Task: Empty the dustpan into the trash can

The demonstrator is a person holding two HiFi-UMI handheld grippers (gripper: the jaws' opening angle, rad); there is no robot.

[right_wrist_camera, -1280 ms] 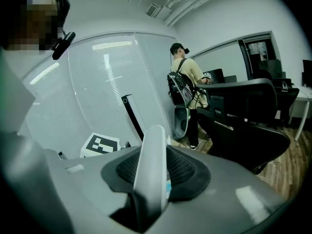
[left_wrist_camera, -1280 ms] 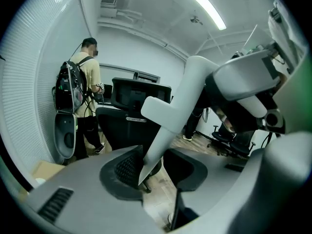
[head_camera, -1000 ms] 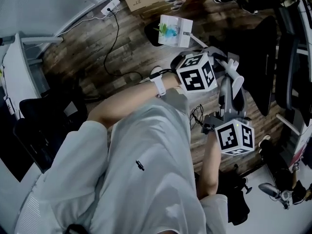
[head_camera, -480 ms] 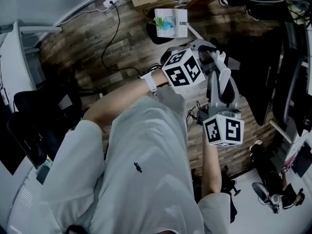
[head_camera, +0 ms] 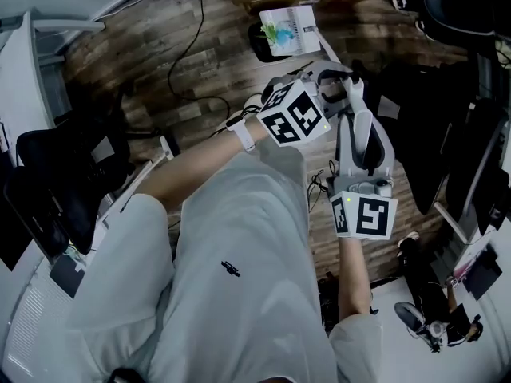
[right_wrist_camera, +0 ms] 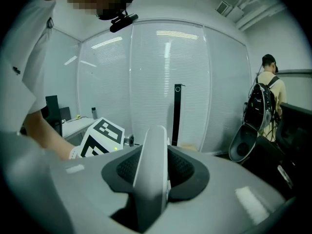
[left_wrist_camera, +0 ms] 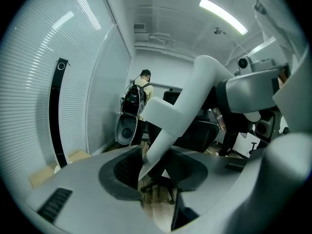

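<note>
The dustpan [head_camera: 365, 130] is up off the wooden floor [head_camera: 160, 70], carried in front of the person's body between both tools, right of centre in the head view. What shows of it is smooth white moulded plastic. There is a fat, rounded handle [right_wrist_camera: 152, 145] that bends at an elbow and tapers to a thin, blade-like end [left_wrist_camera: 146, 157]. The pan itself and whatever it holds are not visible, because the marker cubes cover that part.

The right tongs [right_wrist_camera: 153, 174] are closed on the handle, with the dark ribbed pads pressing it from both sides. The left tongs [left_wrist_camera: 156, 174] stand partly apart. The thin end lies between them against the left pad, and floor shows through the gap on the other side, so this looks like a steadying touch, not a pinch.

It should handle as a light, stiff thing. It is hollow plastic that will not flex or crush, but it is glossy and round, so it could roll in the pads when tipped. The handle, close to the elbow, is the place to hold it. The taper is too thin and slick for a sure grip, and a second contact there only helps to guide the tilt.

A dark bin with something white and colour-printed in it [head_camera: 257, 45] stands on the floor at the far side. It is probably the trash can, and it is well apart from the dustpan.
</note>
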